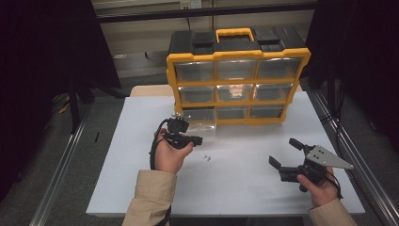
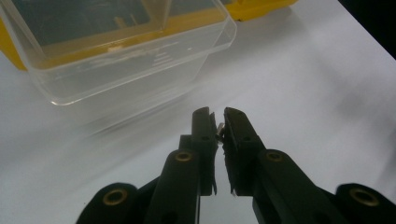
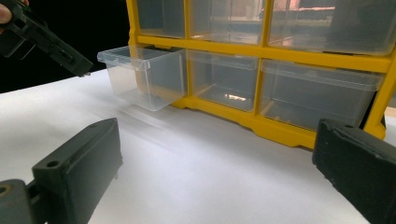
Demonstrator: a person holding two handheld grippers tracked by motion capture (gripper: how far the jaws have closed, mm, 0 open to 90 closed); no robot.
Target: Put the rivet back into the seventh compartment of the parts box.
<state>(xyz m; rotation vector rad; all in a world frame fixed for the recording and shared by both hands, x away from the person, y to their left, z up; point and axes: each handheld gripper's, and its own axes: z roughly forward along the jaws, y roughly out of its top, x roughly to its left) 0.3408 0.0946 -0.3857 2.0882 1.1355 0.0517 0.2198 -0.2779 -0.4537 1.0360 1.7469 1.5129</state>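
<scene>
Near the pulled-out clear drawer [image 2: 126, 51] of the yellow organizer [image 1: 237, 77], a small metal part [image 2: 219, 131] was held clamped in the left tool [image 2: 218, 122], the drawer lying just beyond its tips; the right tool [image 1: 284, 151], well apart at right, was kept spread and empty above the surface [image 1: 235, 188].

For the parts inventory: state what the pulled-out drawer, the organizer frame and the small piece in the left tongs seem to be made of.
Pulled-out drawer: clear glossy plastic; the table shows through its walls.
Organizer frame: opaque yellow moulded plastic, by its look.
Small piece pinched in the left tongs: pale, possibly metal, but too small to tell.
</scene>
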